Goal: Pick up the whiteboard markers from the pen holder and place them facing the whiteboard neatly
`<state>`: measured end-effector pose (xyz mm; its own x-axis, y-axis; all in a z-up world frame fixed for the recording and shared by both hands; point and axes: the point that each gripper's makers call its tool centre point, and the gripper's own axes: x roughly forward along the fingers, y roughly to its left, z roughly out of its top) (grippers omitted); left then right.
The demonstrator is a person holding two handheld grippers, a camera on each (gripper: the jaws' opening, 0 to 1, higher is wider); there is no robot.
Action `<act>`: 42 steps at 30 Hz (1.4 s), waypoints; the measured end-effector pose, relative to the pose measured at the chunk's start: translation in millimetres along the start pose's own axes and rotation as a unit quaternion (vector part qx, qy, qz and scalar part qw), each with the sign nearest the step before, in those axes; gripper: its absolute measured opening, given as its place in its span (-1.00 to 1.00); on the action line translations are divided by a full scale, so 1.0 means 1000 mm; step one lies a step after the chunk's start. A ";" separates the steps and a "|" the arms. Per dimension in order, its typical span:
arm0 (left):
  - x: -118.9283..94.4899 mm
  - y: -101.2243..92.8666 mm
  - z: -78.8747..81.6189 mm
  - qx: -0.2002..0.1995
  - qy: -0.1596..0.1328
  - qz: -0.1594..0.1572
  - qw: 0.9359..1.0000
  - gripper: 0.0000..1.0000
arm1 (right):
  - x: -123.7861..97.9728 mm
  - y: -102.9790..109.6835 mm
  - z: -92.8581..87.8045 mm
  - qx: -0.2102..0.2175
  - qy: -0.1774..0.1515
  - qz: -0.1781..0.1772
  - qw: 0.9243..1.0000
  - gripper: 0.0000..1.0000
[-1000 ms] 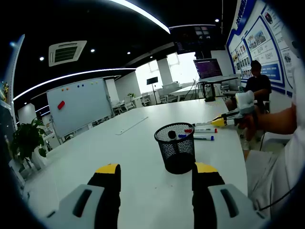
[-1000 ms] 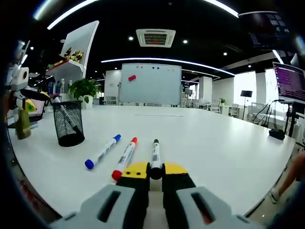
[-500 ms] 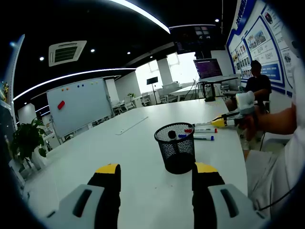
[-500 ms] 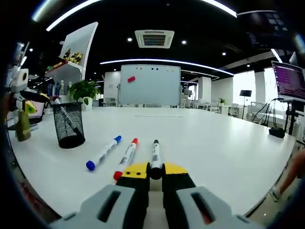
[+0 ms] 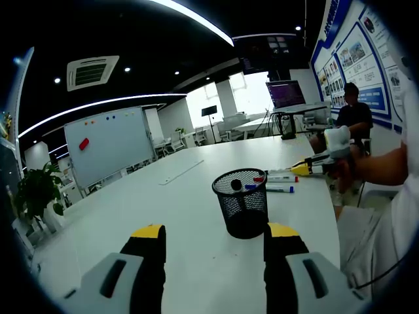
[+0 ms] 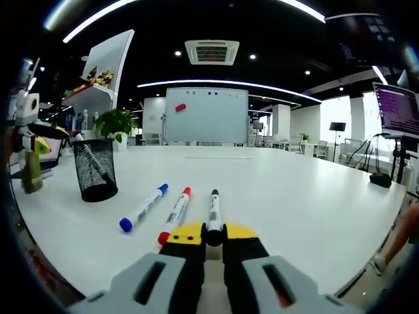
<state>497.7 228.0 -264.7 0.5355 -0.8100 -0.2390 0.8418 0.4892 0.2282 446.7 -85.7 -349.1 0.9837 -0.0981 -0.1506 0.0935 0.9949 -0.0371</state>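
Observation:
In the right gripper view my right gripper (image 6: 207,232) is shut on a black-capped marker (image 6: 213,212) that lies on the white table (image 6: 294,190), pointing at the whiteboard (image 6: 207,115). A red-capped marker (image 6: 175,213) and a blue-capped marker (image 6: 143,207) lie parallel to its left. The black mesh pen holder (image 6: 95,169) stands further left with a dark marker inside. In the left gripper view my left gripper (image 5: 213,235) is open just short of the pen holder (image 5: 242,203), with nothing between its jaws. Behind the holder lie the markers (image 5: 280,184) and the right gripper (image 5: 308,166).
A person sits at the far right in the left gripper view (image 5: 354,114). A potted plant (image 6: 115,122) and a shelf stand behind the holder. A white ruler-like strip (image 5: 181,171) lies mid-table. A laptop (image 5: 285,93) and cables sit at the far end.

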 end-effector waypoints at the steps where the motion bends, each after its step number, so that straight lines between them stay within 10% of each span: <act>1: 0.000 0.000 0.000 0.000 0.000 0.000 1.000 0.23 | 0.000 0.000 0.000 0.001 -0.001 0.000 1.000 -0.80; 35: 0.000 0.001 0.000 -0.001 -0.001 0.002 1.000 0.23 | 0.000 -0.002 0.005 -0.006 -0.014 -0.009 1.000 -0.67; 42: 0.000 0.001 0.000 -0.001 -0.001 0.002 1.000 0.23 | -0.002 0.000 0.015 -0.023 -0.041 -0.007 0.999 -0.26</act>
<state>498.4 228.8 -264.6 0.5393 -0.8081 -0.2369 0.8394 0.4935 0.2276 447.3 -84.9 -333.7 0.9917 -0.1087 -0.0691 0.1028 0.9912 -0.0836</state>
